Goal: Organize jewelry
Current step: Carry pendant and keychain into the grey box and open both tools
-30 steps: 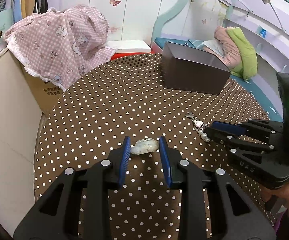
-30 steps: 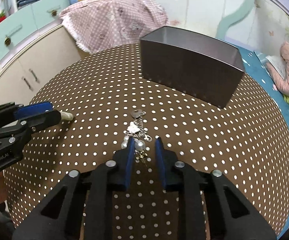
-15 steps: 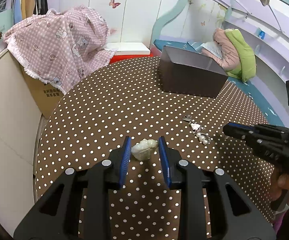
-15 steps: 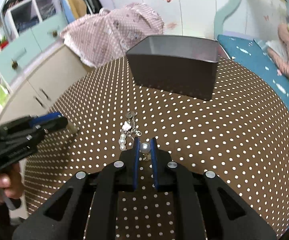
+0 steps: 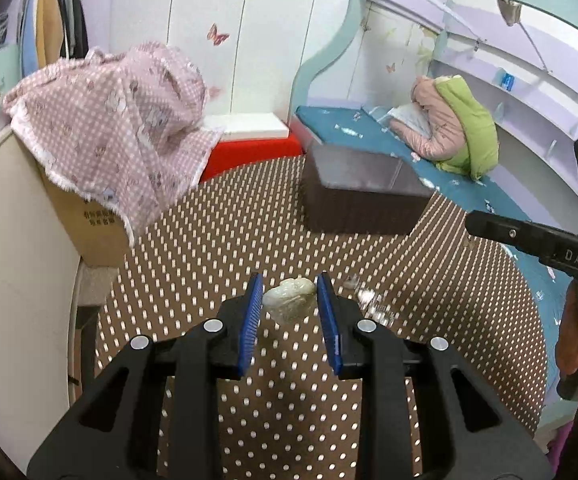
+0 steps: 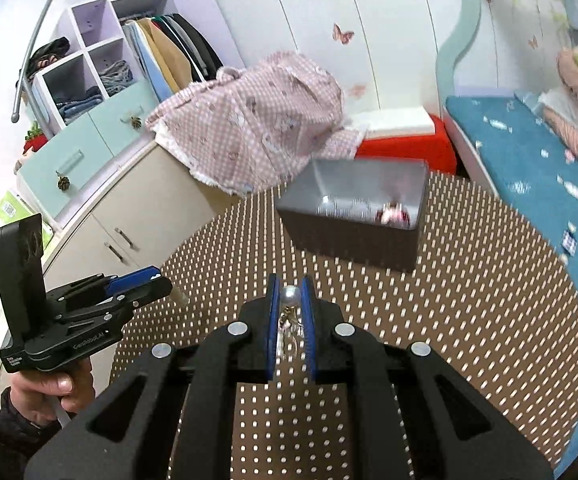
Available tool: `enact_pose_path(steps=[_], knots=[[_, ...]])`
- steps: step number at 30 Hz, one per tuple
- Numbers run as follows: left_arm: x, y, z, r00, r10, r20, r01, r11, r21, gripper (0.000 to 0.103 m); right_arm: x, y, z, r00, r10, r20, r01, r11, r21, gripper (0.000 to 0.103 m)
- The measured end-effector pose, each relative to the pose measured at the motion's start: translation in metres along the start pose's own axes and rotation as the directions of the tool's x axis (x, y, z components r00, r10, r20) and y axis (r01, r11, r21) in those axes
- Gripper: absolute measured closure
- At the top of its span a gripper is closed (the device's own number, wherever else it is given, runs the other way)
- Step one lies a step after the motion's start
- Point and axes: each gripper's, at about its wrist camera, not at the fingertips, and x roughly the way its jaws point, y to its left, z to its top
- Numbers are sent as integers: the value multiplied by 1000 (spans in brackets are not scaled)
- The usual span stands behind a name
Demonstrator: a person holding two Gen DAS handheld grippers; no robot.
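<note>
Brown cloth with white polka dots covers the round table [image 5: 217,240], which stands in a child's bedroom with butterfly stickers on white wardrobe doors. At the far side of the table sits a dark brown rectangular open-topped box [image 6: 353,224]; from the right wrist view, several blurred pieces, some silvery and one reddish, lie on its floor.

Low in the left wrist view, the left gripper [image 5: 291,306] has its blue-padded fingers [image 5: 252,312] set on either side of a pale greenish-white carved stone pendant [image 5: 289,300]. The pads stand just beside the stone, and whether both press on it cannot be told from the pictures. Whether the pendant is lifted or lying on the cloth cannot be told either. Just to the right of it, a blurred silvery trinket [image 5: 375,306] shows against the cloth.

Nearest the right wrist camera, the right gripper [image 6: 291,308] is clamped narrowly on a pearl-and-silver charm piece [image 6: 290,295]; a round pearl sits between the pad tips and small metal charms hang behind it between the fingers.

Behind the table on the left, a pink checked cloth with a bear print [image 6: 257,120] is draped over a cardboard box [image 5: 89,228] and a cream cabinet [image 6: 141,204]. To the right runs a teal bed [image 6: 529,176] with a pink-and-green padded jacket [image 5: 453,128] heaped on it.
</note>
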Motion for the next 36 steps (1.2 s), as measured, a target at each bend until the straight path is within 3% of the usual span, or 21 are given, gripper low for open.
enact_pose_path(steps=[10, 18, 28, 36], knots=[[-26, -20, 82, 986, -29, 162, 16, 996, 82, 75, -17, 3, 62, 994, -31, 106, 38, 997, -70, 94], [-13, -36, 143, 978, -87, 192, 64, 990, 122, 75, -9, -5, 101, 991, -60, 124, 70, 994, -86, 94], [41, -60, 184, 984, -138, 109, 122, 982, 146, 75, 35, -33, 122, 993, -110, 34, 112, 993, -42, 93], [97, -61, 182, 987, -157, -17, 158, 980, 120, 75, 69, -57, 122, 988, -142, -57, 143, 989, 22, 90]])
